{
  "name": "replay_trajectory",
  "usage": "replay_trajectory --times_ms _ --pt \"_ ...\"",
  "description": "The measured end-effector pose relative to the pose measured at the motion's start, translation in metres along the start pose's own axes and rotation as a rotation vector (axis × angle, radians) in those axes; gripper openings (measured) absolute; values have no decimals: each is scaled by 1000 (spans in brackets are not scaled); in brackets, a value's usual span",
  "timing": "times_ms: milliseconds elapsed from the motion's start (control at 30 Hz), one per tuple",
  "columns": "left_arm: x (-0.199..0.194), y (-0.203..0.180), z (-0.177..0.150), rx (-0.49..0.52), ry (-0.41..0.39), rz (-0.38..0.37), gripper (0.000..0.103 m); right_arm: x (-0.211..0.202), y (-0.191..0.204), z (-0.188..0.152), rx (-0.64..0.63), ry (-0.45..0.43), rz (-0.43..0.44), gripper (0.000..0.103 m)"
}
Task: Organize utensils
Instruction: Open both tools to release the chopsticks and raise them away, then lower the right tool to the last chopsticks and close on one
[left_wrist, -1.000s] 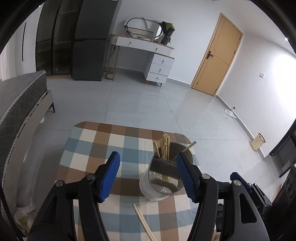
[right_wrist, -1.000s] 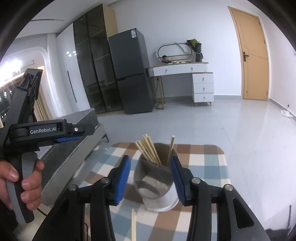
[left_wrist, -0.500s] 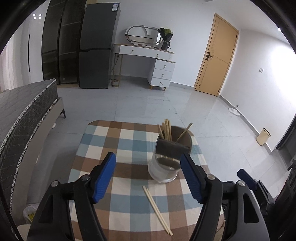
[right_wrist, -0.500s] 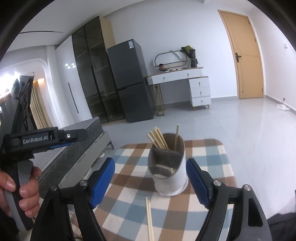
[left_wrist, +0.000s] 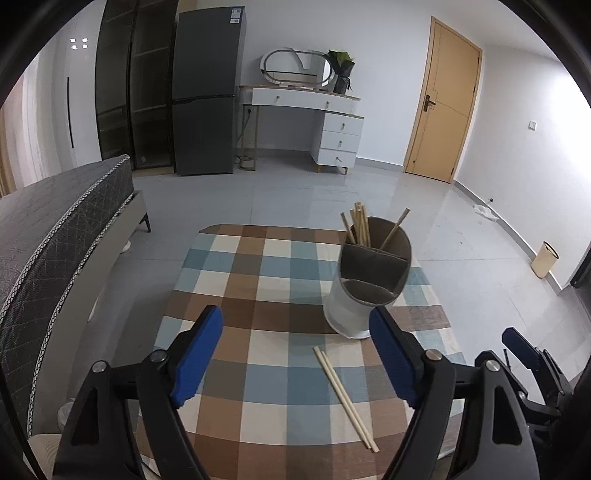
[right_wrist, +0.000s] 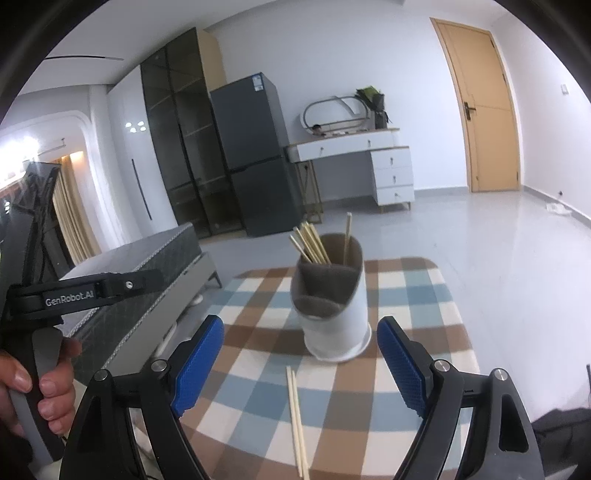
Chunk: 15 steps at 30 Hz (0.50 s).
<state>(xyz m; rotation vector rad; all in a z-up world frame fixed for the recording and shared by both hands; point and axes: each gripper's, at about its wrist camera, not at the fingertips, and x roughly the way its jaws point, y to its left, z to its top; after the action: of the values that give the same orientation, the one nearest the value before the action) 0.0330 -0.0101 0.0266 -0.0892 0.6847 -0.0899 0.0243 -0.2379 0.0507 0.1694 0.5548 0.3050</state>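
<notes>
A white utensil holder (left_wrist: 352, 310) with grey inner dividers stands on the checked tablecloth (left_wrist: 258, 280); it also shows in the right wrist view (right_wrist: 334, 325). Several wooden chopsticks (left_wrist: 360, 229) stand in its far compartments. A loose pair of chopsticks (left_wrist: 345, 393) lies on the cloth in front of the holder, seen too in the right wrist view (right_wrist: 297, 417). My left gripper (left_wrist: 295, 354) is open and empty, above the cloth near the pair. My right gripper (right_wrist: 301, 365) is open and empty, just short of the holder.
The small table has rounded corners and drops off to tiled floor on all sides. A grey bed (left_wrist: 55, 236) stands to the left. A fridge (left_wrist: 207, 103), a white dresser (left_wrist: 317, 122), a door (left_wrist: 443, 110) and a bin (left_wrist: 545, 258) stand far off.
Both grippers have pulled back and up from the holder, which they framed closely a second ago. The right gripper's jaws have opened wider. The loose pair on the cloth shows fully now.
</notes>
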Motion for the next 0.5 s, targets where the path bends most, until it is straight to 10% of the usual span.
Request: replay_trajectory --times_ms 500 --pt "52 19 -35 -14 61 6 86 23 3 -20 -46 86 -54 87"
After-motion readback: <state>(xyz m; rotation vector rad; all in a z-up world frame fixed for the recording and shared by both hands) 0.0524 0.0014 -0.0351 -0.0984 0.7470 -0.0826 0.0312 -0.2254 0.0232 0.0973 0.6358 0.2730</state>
